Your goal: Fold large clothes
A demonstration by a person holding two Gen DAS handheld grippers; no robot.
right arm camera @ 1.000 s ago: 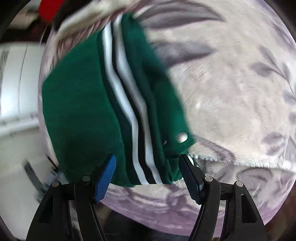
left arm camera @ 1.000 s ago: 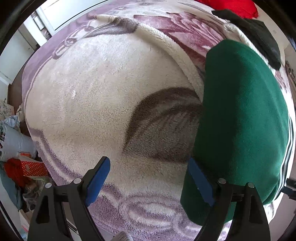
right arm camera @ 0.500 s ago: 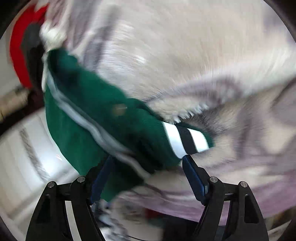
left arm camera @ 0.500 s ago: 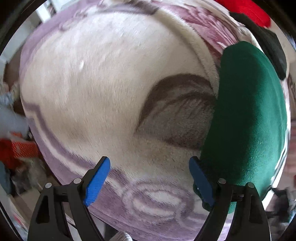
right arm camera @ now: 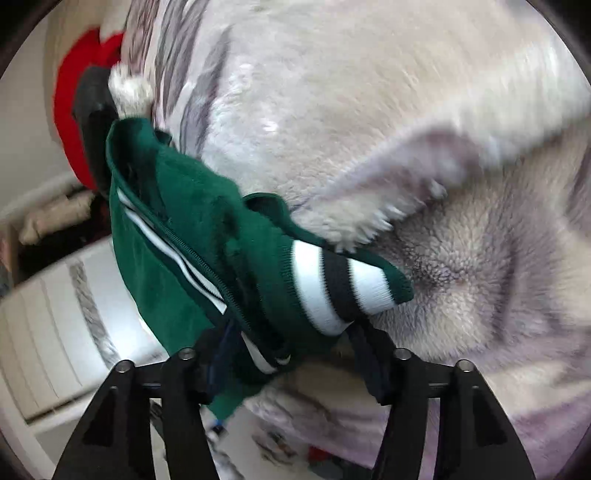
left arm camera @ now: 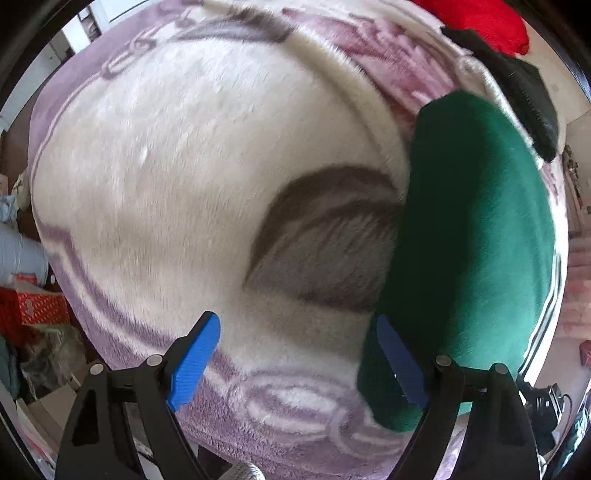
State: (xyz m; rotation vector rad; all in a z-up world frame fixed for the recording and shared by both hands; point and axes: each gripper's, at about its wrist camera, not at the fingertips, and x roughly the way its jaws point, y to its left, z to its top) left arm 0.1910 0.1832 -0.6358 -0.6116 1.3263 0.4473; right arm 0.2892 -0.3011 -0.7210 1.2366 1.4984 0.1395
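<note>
Looking at the right tongs (right arm camera: 291, 354) first: a second ago they sat wide apart above the dark green fleece jacket with white-and-navy striped trim (right arm camera: 207, 266), and now the garment's bunched edge fills the space between the fingers, with the striped cuff (right arm camera: 340, 291) flopped across in front of them. The fingers look about as spread as before, so I honestly can't tell if they've bitten down on the cloth or are only pushed into it; the frame is blurry too. My read is that this is the start of picking up an edge for a fold, not a fold finished.

The left tongs (left arm camera: 295, 358) are clearly spread with nothing between them, hovering over the fluffy cream-and-lilac patterned blanket on the bed (left arm camera: 192, 177). Their right blue pad (left arm camera: 400, 363) is just beside the jacket's near edge, same as half a second ago, so that side has barely moved and hasn't grabbed anything.

View differences: the left camera only gets the jacket's plain green back (left arm camera: 476, 236), a smooth lump lying on the right part of the blanket. The right camera shows the zipper, stripes and cuff, plus the flipped-up blanket corner (right arm camera: 388, 206) right against the jacket. Both catch the red cloth (left arm camera: 480, 18) and the black garment (left arm camera: 528, 96) past the far end.
</note>
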